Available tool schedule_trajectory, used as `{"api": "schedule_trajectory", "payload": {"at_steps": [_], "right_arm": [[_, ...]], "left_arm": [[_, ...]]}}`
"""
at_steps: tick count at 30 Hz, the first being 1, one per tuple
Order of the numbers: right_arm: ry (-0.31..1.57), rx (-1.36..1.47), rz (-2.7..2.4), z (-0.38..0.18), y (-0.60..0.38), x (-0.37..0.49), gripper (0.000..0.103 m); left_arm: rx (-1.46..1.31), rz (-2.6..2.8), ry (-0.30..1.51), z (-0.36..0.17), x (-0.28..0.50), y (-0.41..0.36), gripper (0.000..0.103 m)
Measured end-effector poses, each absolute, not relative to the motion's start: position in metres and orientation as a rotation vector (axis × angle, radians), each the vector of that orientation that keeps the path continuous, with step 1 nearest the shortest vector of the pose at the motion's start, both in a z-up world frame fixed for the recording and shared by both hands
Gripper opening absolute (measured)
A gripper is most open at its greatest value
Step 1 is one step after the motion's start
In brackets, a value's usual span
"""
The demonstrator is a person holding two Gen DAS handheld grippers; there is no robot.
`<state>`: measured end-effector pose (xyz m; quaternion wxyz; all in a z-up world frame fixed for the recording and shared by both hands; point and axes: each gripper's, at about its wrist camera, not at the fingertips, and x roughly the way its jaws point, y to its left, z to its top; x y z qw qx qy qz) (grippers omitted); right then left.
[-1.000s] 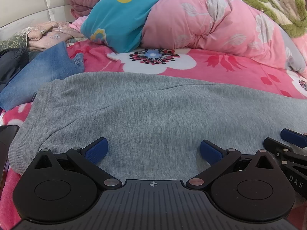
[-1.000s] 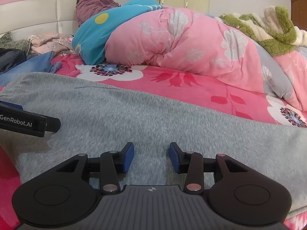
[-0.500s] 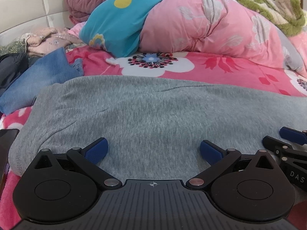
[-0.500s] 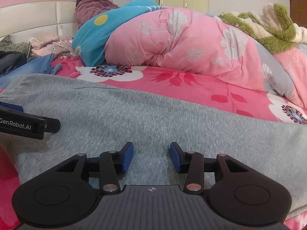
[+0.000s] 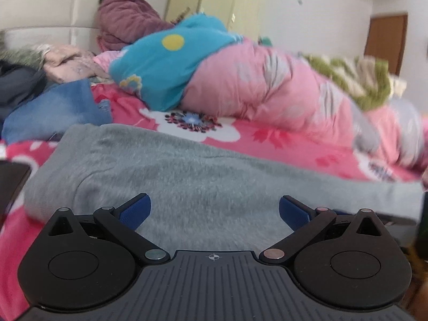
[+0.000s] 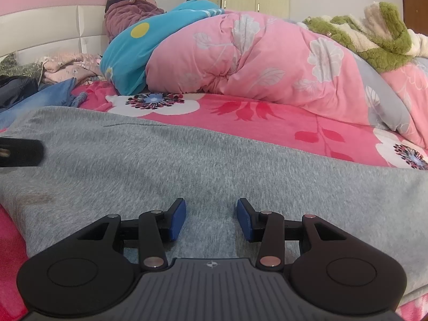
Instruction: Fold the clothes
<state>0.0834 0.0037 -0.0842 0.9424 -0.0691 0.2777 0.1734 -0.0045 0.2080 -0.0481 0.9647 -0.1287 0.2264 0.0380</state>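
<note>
A grey knit garment (image 5: 214,176) lies spread flat across the pink floral bed sheet (image 6: 267,125). It fills the lower half of both views, with its left end (image 5: 48,187) rounded over near the bed's edge. My left gripper (image 5: 214,210) hovers low over the garment's near part, open wide, and nothing sits between its blue pads (image 5: 135,208). My right gripper (image 6: 211,219) rests over the same grey garment (image 6: 214,165) further right. It stands half open, with the cloth lying flat under the gap. A black part of the left gripper (image 6: 21,152) shows at the left edge of the right wrist view.
A bunched pink and blue quilt (image 6: 240,53) fills the bed behind the garment. A person in a maroon jacket (image 6: 125,16) sits at the headboard. Blue jeans (image 5: 53,109) and dark clothes (image 6: 16,91) lie at the far left, and a green plush blanket (image 6: 374,37) is at the right. A dark flat object (image 5: 13,184) sits by the left edge.
My left gripper has shifted left and tipped upward, so its view now takes in the headboard, wardrobe and door. It stays open wide. The right gripper has not moved.
</note>
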Motion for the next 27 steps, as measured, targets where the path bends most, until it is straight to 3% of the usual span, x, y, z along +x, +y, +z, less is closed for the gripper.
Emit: {"api": "schedule_trajectory", "payload": {"at_steps": [22,25,27], "right_arm": [[0.564,-0.117,0.353,-0.085,0.001,0.084,0.046],[0.564,-0.117,0.352,-0.085,0.001,0.084,0.046],[0.564,-0.117,0.353,-0.085,0.001,0.084,0.046]], "left_arm": [[-0.986,0.399,0.265,-0.086,-0.037,0.314,0.101],[-1.019,0.463,0.257,-0.084,-0.033,0.317,0.096],[-1.031,0.523,0.253,-0.083,-0.033,0.315,0.081]]}}
